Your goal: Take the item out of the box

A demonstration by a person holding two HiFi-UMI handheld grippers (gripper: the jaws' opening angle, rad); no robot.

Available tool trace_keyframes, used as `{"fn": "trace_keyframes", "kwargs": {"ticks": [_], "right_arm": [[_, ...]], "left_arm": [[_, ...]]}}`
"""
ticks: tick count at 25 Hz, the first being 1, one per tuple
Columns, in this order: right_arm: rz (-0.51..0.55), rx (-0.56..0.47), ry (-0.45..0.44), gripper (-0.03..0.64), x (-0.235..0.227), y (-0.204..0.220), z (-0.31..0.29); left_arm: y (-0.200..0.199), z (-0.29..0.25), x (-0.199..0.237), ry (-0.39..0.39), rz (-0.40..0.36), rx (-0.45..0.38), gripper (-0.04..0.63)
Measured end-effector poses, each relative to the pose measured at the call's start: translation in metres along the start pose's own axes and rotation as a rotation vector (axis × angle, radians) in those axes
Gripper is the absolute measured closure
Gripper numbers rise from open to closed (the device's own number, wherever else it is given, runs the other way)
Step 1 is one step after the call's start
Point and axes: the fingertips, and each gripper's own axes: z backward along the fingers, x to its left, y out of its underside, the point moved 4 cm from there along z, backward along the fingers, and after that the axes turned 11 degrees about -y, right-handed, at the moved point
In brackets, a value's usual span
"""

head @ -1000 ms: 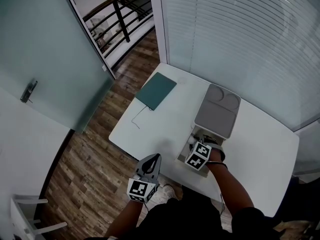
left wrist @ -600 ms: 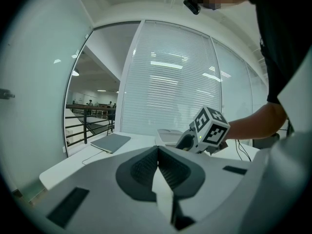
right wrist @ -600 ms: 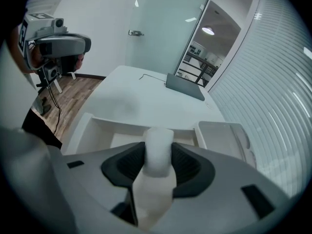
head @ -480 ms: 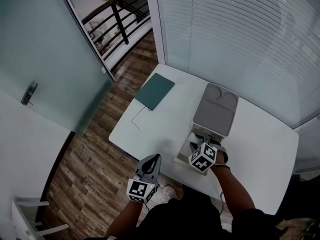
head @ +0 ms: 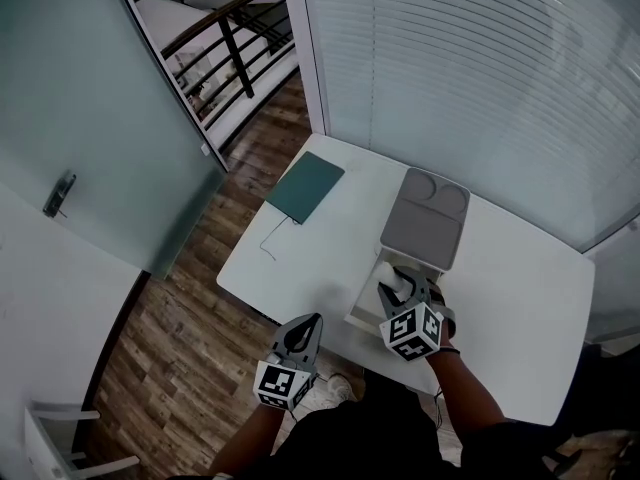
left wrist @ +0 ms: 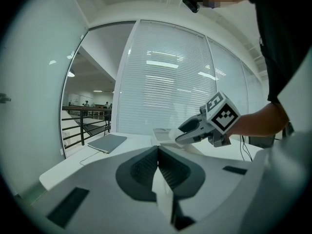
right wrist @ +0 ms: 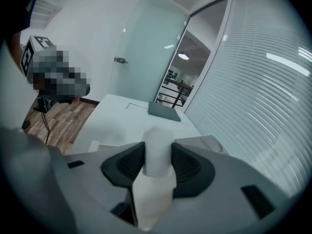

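A white box (head: 364, 306) stands on the white table (head: 510, 308), its grey lid (head: 425, 220) folded open away from me. My right gripper (head: 399, 288) is above the box's near end and is shut on a white cylindrical item (head: 401, 287), which stands upright between the jaws (right wrist: 157, 152). The left gripper view shows that gripper (left wrist: 181, 136) held clear above the table with the white item (left wrist: 174, 133) at its tip. My left gripper (head: 312, 321) hangs off the table's front edge, jaws pressed together with nothing between them (left wrist: 158, 164).
A dark green laptop (head: 305, 186) lies at the table's far left corner with a thin cable (head: 268, 240) trailing from it. Window blinds (head: 480, 78) run behind the table. A glass door (head: 90, 118) and wood floor (head: 190, 298) lie to the left.
My right gripper has lifted and drawn back toward me with the white item, coming up out of the box. The left gripper has stayed in place.
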Motion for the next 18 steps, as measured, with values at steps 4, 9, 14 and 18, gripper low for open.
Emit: {"fn": "trace_keyframes", "kwargs": {"ticks": [4, 9, 14, 18], "right_arm": [[-0.051, -0.108, 0.060, 0.440, 0.006, -0.008, 0.019], [-0.175, -0.229, 0.090, 0.442, 0.009, -0.008, 0.034], [-0.220, -0.368, 0.151, 0.442, 0.010, -0.008, 0.056], [-0.262, -0.443, 0.167, 0.442, 0.010, -0.009, 0.075]], "left_arm": [[0.006, 0.003, -0.004, 0.018, -0.004, 0.028, 0.583], [0.002, 0.001, -0.009, 0.032, -0.018, 0.008, 0.583], [-0.004, -0.002, -0.019, 0.053, -0.027, -0.016, 0.583], [-0.012, -0.003, -0.027, 0.071, -0.030, -0.030, 0.583]]}}
